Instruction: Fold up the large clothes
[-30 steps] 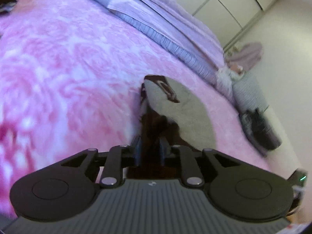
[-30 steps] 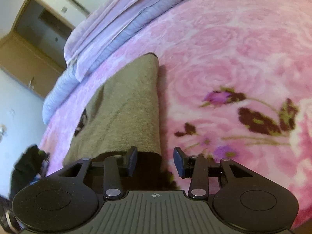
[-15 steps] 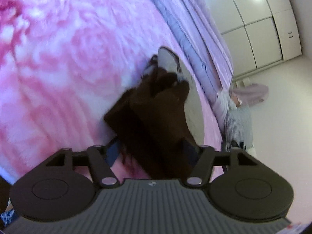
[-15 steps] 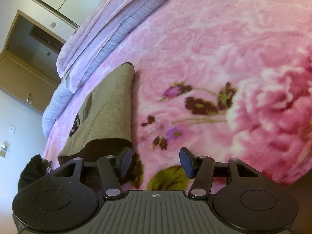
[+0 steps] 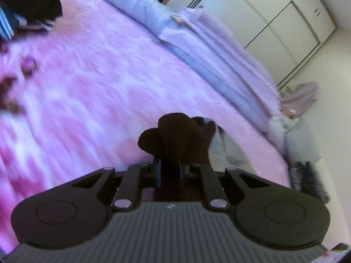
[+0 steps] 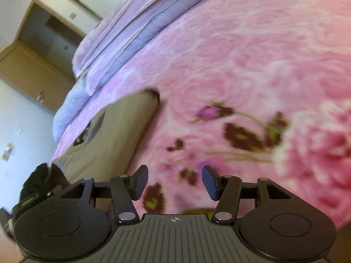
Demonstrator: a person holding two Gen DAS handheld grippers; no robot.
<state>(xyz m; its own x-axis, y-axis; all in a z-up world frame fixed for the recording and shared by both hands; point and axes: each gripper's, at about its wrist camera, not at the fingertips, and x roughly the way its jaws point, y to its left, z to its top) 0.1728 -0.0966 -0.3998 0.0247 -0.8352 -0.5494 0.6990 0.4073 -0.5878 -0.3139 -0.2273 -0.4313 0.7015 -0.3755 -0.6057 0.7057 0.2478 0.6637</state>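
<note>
Garment [image 5: 182,135] cloth, its dark brown edge bunched, was pinched between the jaws of the left gripper [image 5: 169,172], which had just been closing onto it; the dark bunch was lifted ahead of the fingers, with paler fabric trailing off to its right. In the right wrist view the tan body of the same garment [image 6: 116,129] was seen lying flat on the pink floral blanket [image 6: 252,65] of the bed. The jaws of the right gripper [image 6: 174,183] were spread, with only blanket between them, just beside the garment's near edge. Folded lilac bedding [image 5: 219,50] was stacked along the blanket's far side, and white wardrobe doors [image 5: 274,15] stood beyond.
</note>
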